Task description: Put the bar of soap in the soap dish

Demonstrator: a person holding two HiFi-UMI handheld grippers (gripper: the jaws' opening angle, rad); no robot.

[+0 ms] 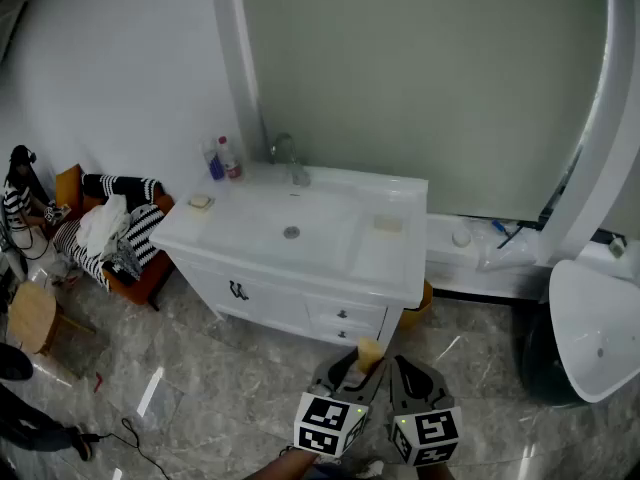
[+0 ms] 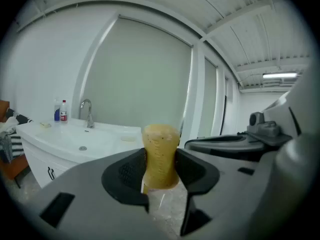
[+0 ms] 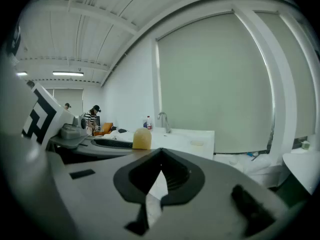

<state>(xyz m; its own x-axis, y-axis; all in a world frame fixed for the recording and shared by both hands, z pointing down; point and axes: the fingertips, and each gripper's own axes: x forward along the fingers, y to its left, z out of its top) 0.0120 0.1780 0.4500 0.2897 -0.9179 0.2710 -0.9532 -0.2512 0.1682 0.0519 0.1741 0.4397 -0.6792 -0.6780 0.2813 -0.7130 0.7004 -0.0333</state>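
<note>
Here we grip the yellow soap bar (image 2: 160, 149) upright in our left claw (image 2: 161, 168), our right claw (image 3: 161, 153) clenched empty, over grey marble floor (image 1: 200, 368), well apart from the white washbasin desk (image 1: 400, 260).

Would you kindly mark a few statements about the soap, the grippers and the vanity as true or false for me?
1. The left gripper holds the bar of soap. True.
2. The right gripper grips something too. False: its jaws are together with nothing between them.
3. Two bottles stand beside the faucet. True.
4. The bar of soap lies on the vanity. False: it is held over the floor, short of the vanity.
</note>
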